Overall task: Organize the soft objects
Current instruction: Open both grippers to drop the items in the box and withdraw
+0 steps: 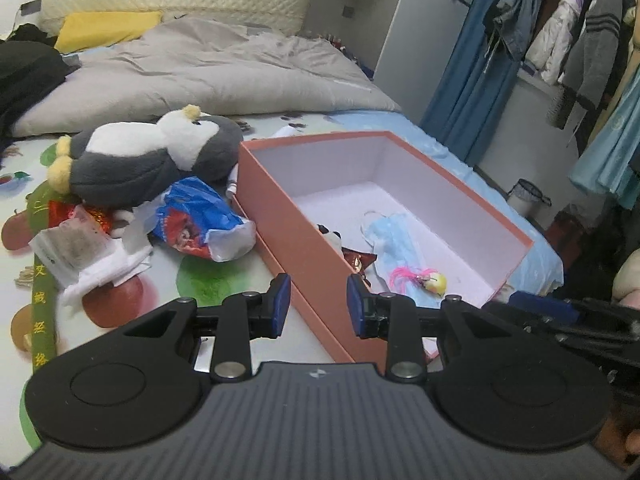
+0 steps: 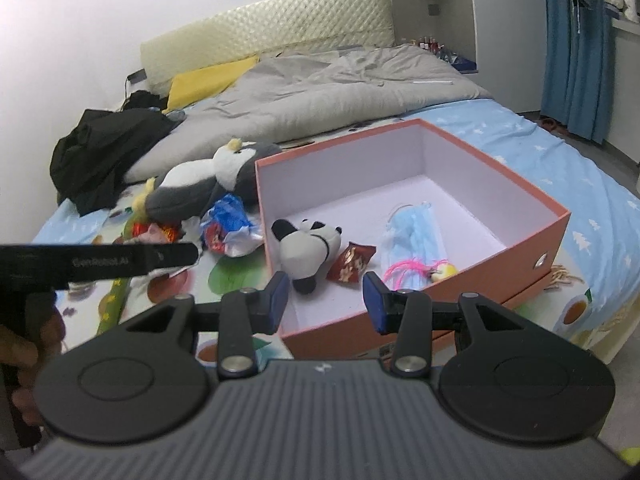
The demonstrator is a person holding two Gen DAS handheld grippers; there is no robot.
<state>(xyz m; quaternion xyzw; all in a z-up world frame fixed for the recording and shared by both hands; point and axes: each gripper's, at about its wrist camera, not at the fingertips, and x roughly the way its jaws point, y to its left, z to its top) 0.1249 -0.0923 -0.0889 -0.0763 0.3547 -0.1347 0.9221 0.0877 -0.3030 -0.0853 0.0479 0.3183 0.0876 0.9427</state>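
Right wrist: jaws parted above box (image 2: pixel 556 216) rim.

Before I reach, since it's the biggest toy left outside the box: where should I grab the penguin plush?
Grip the penguin plush across its narrower white-and-grey middle, coming from above with the left gripper, fingers open. It lies on its side beside the orange box, with wrappers tucked against its near side, so a low approach would probably snag them.

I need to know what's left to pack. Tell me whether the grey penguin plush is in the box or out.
Out. The penguin plush lies on its side on the bed, beside the box's left wall, above a blue bag.
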